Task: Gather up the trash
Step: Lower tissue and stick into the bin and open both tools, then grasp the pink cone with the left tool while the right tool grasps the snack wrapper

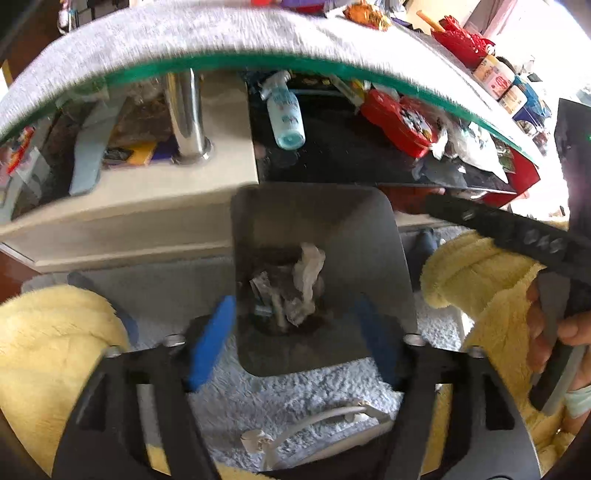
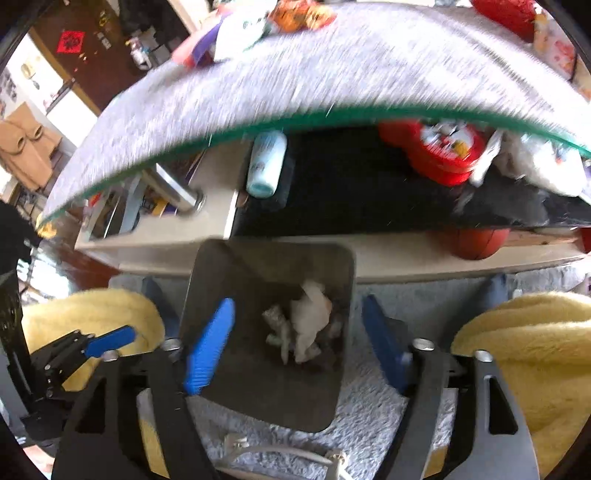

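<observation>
Trash [image 1: 295, 288] lies in the bin [image 1: 369, 240]; both grippers [image 1: 295, 339] [image 2: 295, 343] hover above, tilted down, apparently spread and empty.

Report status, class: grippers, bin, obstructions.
Left gripper open, empty. Right gripper open, empty. Bin holds crumpled trash. White cable on rug nearby.

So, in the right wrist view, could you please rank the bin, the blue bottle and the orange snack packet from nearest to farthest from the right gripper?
1. Bin, on the carpet between the open right gripper fingers.
2. Blue bottle, on the shelf under the glass tabletop.
3. Orange snack packet, on the tabletop's far side.
</observation>
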`<state>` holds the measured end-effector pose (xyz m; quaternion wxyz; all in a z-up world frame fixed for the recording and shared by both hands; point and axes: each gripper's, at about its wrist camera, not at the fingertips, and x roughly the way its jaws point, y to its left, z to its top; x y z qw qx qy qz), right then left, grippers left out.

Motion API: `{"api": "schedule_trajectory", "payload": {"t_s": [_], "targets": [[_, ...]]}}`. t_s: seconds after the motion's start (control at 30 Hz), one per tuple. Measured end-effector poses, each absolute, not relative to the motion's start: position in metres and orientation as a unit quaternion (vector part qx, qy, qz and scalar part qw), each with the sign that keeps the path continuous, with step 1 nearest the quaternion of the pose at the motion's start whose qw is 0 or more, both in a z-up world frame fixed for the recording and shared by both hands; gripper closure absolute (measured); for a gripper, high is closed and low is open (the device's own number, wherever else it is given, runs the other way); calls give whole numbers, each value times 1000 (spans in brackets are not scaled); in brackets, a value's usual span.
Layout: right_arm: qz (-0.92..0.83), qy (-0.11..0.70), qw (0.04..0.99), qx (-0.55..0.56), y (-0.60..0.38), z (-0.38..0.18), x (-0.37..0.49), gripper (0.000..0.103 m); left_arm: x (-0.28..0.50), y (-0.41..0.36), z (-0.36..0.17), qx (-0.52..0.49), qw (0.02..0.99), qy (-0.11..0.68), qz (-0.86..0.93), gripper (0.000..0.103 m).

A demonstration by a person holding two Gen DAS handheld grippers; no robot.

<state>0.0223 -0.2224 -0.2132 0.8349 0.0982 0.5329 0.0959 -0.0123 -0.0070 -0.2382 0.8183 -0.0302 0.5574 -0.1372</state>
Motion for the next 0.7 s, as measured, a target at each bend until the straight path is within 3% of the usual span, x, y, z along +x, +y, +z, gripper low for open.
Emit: {"api": "schedule_trajectory", "payload": {"t_s": [0.07, 0.17, 0.7], "targets": [[90, 519, 844, 104, -231, -200, 27, 5, -8, -4, -229, -28, 824, 549, -135, 24], [87, 505, 851, 116, -244, -183, 36, 4, 1, 1, -214, -32, 834, 535, -131, 12], [79, 444, 890, 72, -247, -124, 116, 4, 90, 16, -136, -12, 879, 464, -109, 9]]}}
